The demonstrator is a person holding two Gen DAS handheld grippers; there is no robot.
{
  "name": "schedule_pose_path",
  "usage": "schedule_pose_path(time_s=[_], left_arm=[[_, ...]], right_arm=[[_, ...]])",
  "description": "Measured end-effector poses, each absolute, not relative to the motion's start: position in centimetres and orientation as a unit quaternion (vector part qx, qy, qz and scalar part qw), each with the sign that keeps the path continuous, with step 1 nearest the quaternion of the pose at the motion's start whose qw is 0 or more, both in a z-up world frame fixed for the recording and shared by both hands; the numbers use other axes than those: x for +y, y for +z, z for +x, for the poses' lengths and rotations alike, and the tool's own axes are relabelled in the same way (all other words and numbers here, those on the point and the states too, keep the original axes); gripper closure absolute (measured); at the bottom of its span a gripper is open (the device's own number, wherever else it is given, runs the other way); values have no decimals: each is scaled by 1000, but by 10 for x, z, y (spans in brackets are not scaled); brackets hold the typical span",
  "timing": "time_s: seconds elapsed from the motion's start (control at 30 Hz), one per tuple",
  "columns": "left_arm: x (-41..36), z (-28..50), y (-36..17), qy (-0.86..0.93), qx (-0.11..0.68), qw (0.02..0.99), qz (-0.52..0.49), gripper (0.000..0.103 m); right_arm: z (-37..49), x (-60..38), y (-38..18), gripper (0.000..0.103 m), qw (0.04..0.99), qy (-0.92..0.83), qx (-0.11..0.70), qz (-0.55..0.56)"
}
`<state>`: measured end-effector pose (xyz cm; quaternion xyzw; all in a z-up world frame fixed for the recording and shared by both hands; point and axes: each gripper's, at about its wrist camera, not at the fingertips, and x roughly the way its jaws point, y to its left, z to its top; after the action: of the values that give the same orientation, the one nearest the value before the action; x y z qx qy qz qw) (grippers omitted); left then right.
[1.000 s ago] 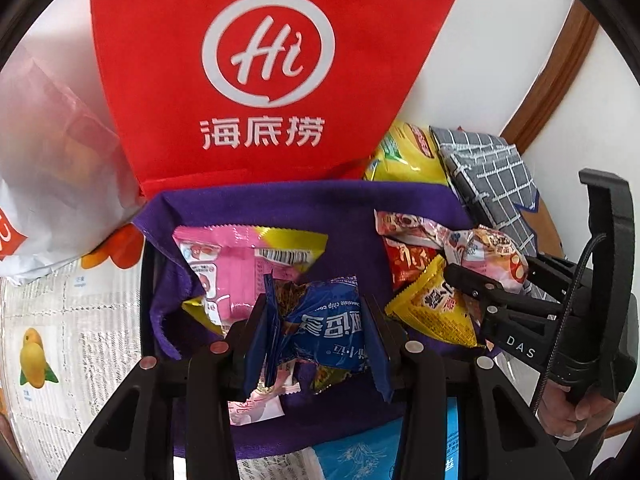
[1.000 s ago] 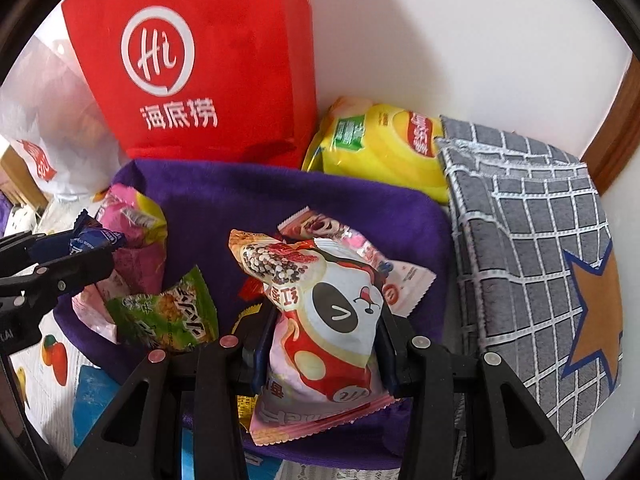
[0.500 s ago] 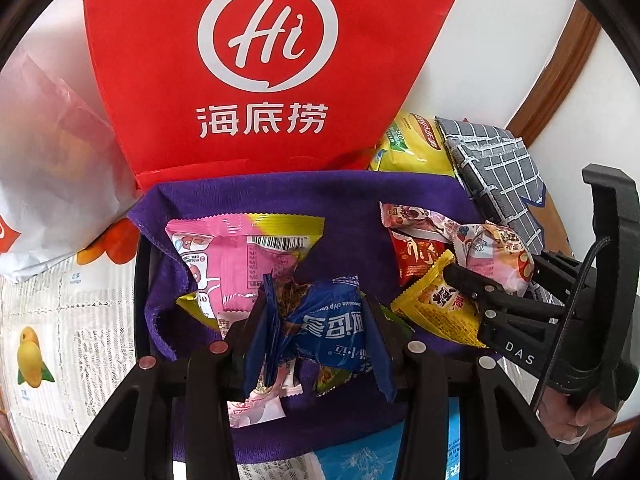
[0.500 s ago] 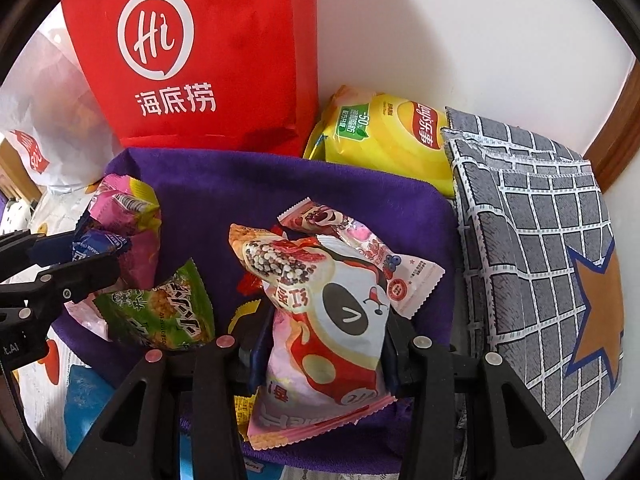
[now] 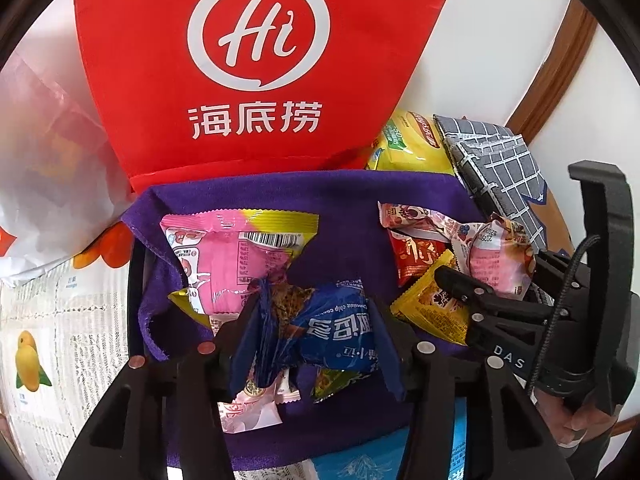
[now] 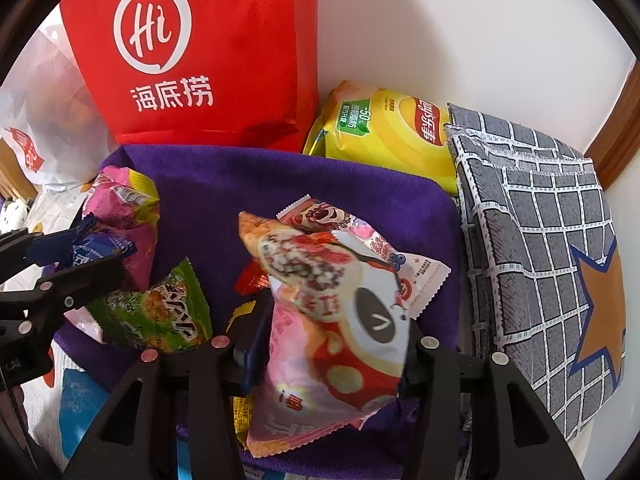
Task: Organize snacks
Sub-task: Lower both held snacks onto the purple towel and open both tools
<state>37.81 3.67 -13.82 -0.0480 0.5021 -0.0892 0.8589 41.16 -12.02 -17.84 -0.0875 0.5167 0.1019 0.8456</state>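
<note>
Black jaws of the left gripper [image 5: 312, 344] were opening around a crinkled blue foil cookie packet [image 5: 328, 328], still between them over the purple cloth-lined tray [image 5: 280, 192]. Likewise the right gripper [image 6: 332, 356] was opening, a pink-and-red plastic snack bag [image 6: 332, 344] between its jaws. Both drops seemed under way; next, each should lift clear. Farther back stood a red fabric bag [image 6: 208, 48].

Red bag [image 5: 256, 64] with white "Hi" logo above "海底捞". Yellow chip bag [image 6: 384, 132] reads "-50%". Black tongs [image 5: 508, 360] marked "DAS". Blue wrapper [image 5: 340, 332]: "chocolate chip".
</note>
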Motion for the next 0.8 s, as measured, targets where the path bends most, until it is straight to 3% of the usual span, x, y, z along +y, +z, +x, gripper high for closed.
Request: schedule_pose_path(time_s=[0.4, 0.8], left_arm=[[42, 375, -129, -89, 506, 857, -52, 40], [42, 341, -72, -67, 459, 885, -30, 21]], right_arm=[[411, -119, -171, 52, 850, 100, 511, -84], [380, -124, -114, 36, 877, 100, 468, -40]])
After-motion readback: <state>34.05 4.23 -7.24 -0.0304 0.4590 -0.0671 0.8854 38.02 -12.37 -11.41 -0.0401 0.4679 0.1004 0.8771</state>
